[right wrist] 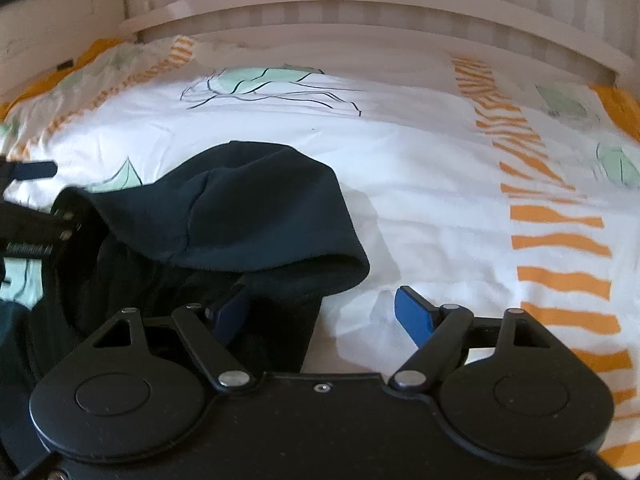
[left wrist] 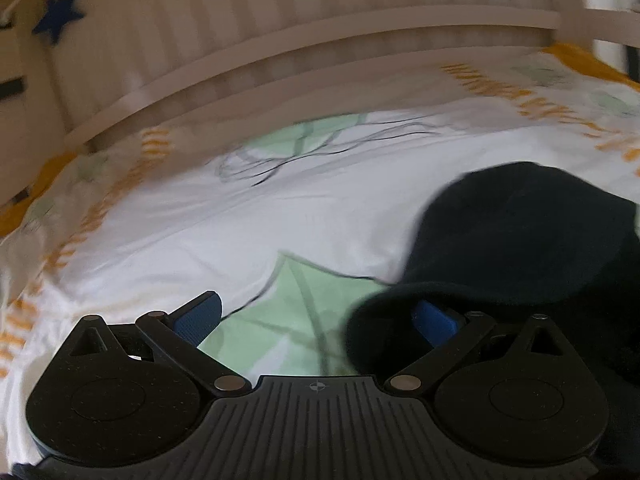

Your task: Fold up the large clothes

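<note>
Nearest the lens, the right hand-held gripper [right wrist: 324, 312] stands with its jaws wide apart: its left blue pad [right wrist: 230, 312] rests against the lower edge of the dark navy garment [right wrist: 248, 208], while its right pad [right wrist: 414, 314] hangs over bare bedding, pressing nothing. The garment lies bunched on the bed, its rounded hood part humped up and its rim curled over toward the lens. The left hand-held gripper [left wrist: 316, 318] is also spread open; the garment's edge drapes over its right pad [left wrist: 434, 320], and the other pad [left wrist: 198, 318] is clear of the garment. Under the garment spreads the white duvet [right wrist: 440, 184] with orange stripes and green leaf prints. Beyond the garment runs the pale slatted bed frame [right wrist: 360, 4].
</note>
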`<state>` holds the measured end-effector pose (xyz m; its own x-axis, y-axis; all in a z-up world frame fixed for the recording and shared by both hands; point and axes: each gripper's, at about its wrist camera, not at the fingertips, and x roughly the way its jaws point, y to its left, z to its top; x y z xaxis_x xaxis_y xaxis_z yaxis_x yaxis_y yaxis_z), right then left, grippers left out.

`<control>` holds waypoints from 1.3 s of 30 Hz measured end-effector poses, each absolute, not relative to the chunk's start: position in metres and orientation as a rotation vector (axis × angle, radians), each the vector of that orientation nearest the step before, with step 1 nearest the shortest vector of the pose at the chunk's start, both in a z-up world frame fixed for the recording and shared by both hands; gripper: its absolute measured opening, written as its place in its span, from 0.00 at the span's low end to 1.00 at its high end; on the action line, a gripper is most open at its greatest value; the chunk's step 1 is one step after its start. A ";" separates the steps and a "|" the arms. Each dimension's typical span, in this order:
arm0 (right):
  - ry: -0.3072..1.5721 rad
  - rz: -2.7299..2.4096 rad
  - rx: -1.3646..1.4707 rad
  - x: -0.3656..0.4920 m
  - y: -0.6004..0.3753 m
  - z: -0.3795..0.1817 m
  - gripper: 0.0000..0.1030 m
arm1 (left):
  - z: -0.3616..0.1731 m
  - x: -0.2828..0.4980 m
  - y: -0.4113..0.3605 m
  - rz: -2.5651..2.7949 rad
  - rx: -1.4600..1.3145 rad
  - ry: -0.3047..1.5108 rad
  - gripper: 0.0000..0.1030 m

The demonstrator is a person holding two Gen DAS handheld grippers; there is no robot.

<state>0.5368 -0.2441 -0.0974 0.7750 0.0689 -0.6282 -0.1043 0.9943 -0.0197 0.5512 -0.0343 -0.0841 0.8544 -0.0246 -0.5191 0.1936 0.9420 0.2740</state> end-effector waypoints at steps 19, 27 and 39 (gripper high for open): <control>0.725 -0.035 -0.090 0.540 -0.284 -0.107 0.67 | -0.094 0.544 0.023 -0.240 0.286 0.720 1.00; 0.609 0.065 -0.050 0.511 -0.292 -0.068 0.67 | -0.039 0.528 0.046 -0.315 0.139 0.609 1.00; 0.560 0.065 -0.005 0.572 -0.242 -0.071 0.67 | -0.073 0.582 -0.041 -0.245 0.166 0.671 1.00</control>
